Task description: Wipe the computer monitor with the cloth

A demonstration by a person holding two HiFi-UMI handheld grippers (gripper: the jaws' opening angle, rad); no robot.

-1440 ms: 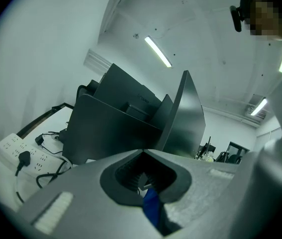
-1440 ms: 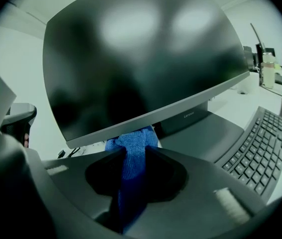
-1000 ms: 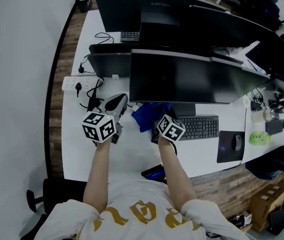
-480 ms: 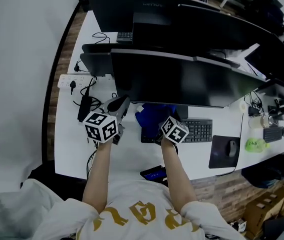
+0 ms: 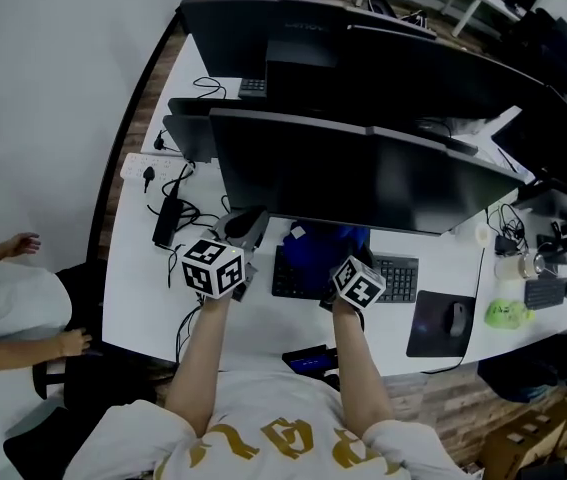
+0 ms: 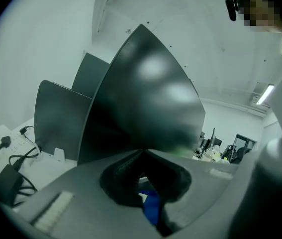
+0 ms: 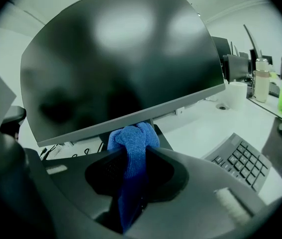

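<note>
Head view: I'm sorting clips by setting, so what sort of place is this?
Probably an open-plan office: several monitors stand back to back on a long white desk, with a keyboard, a mouse and a power strip.

White desk (image 5: 143, 303): monitor (image 5: 363, 173) standing mid-desk, keyboard (image 5: 395, 276) just in front of it, mouse (image 5: 453, 319) on its pad (image 5: 428, 336) to the right, power strip (image 5: 149, 168) and adapter (image 5: 166, 222) with cables at left, phone (image 5: 308, 359) at the front edge.

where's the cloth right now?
Blue cloth is pinched in the right gripper, centre of the right gripper view, just under the monitor bottom edge, left of the keyboard.
</note>
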